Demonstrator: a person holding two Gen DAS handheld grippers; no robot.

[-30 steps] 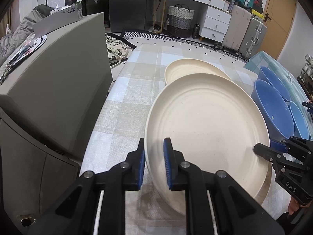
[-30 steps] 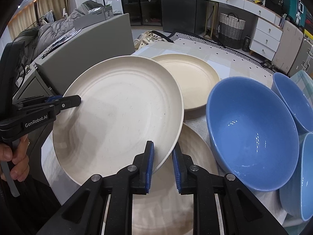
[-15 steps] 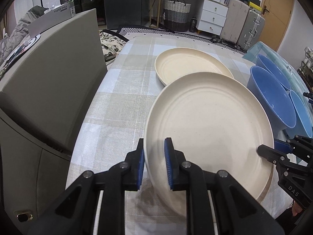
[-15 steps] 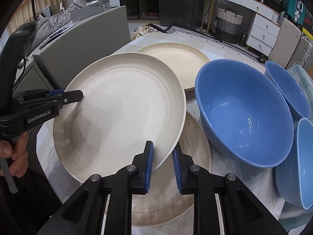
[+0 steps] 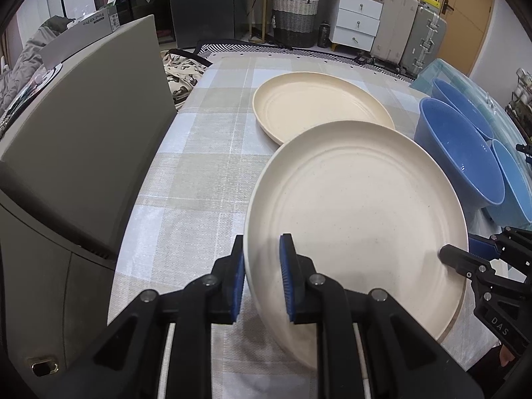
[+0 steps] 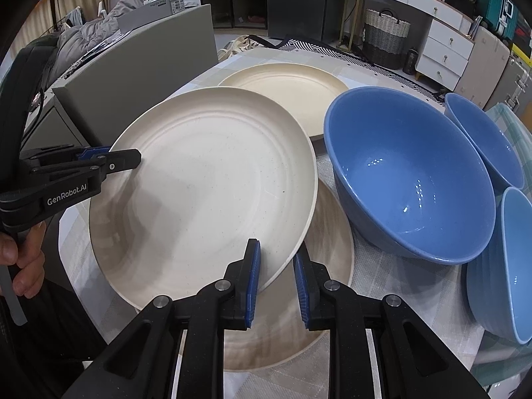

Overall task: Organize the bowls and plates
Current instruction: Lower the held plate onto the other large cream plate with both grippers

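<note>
A checked cloth [image 5: 199, 153] covers the surface. Just left of it stands a grey cabinet [image 5: 83, 139] with a box [image 5: 89, 25] on top. Across the floor, a woven basket [image 5: 294, 20] sits beside white drawers [image 5: 357, 20], with suitcases [image 5: 409, 30] further right near a wooden door [image 5: 465, 10]. A patterned bag [image 5: 179, 69] lies by the far left corner.
</note>
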